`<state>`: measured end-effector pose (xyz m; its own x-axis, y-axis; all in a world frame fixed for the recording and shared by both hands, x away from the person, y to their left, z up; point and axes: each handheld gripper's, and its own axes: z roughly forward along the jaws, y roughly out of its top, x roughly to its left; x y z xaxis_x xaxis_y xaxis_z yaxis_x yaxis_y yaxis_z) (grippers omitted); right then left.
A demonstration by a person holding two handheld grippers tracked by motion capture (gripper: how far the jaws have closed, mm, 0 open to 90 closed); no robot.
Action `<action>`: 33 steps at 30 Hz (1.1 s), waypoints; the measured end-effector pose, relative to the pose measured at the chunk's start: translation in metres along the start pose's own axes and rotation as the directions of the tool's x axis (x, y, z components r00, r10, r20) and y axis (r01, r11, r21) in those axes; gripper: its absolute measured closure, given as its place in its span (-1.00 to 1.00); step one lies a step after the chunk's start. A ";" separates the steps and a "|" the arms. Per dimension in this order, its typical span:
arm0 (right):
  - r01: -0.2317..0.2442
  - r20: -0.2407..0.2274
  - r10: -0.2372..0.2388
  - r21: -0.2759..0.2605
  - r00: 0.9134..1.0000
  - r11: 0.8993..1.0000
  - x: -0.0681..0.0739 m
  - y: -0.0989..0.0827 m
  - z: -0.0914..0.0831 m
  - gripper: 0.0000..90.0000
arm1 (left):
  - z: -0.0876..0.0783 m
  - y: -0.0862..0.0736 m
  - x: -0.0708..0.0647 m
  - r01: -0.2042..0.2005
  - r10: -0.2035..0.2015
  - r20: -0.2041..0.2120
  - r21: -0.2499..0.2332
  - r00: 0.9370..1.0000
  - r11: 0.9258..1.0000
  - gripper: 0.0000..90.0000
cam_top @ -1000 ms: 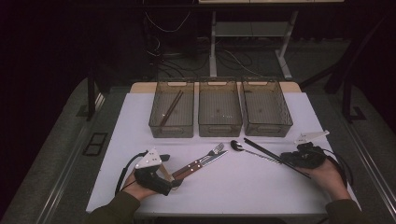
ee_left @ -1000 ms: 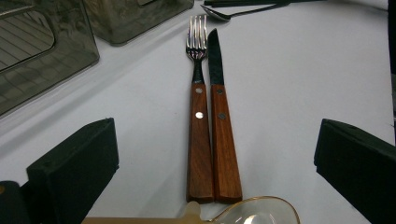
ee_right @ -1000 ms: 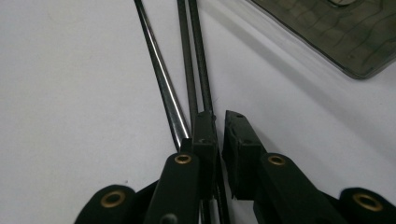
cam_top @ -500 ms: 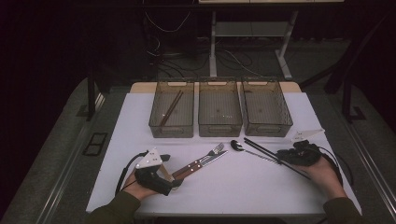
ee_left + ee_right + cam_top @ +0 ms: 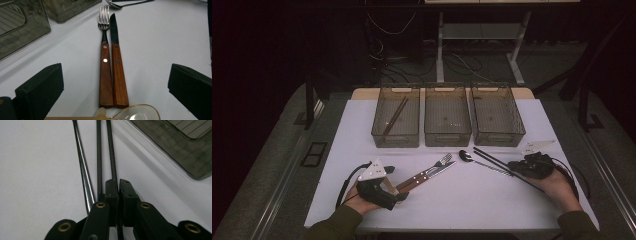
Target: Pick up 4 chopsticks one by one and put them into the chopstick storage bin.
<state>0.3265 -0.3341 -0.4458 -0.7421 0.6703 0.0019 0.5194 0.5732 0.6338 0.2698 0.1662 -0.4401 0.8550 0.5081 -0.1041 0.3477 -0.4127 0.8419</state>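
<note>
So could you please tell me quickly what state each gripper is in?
Left gripper: open, holding nothing.
Right gripper: shut on one black chopstick.

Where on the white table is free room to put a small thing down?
The table is bare left of the chopstick bin, and along the near edge between the left claw and the right claw. It is crowded before the bins: fork, knife, spoon and black chopsticks.
</note>
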 end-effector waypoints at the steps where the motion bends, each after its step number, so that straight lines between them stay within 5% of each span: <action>1: 0.003 0.001 -0.003 0.000 1.000 1.000 0.000 0.000 0.000 0.92 | 0.000 0.000 0.000 0.001 -0.001 -0.001 0.000 1.000 1.000 -1.00; 13: 0.003 0.000 -0.003 0.002 1.000 1.000 0.001 0.002 -0.004 0.92 | -0.001 0.000 -0.001 -0.005 0.005 0.002 0.000 1.000 1.000 -1.00; 33: 0.002 -0.020 -0.003 -0.083 1.000 0.997 0.005 0.004 -0.027 0.92 | 0.001 0.000 -0.002 -0.012 0.012 0.014 0.004 1.000 1.000 -1.00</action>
<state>0.3135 -0.3409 -0.4226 -0.7522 0.6587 0.0157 0.4815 0.5332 0.6956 0.2685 0.1644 -0.4399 0.8646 0.4921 -0.1015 0.3387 -0.4217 0.8411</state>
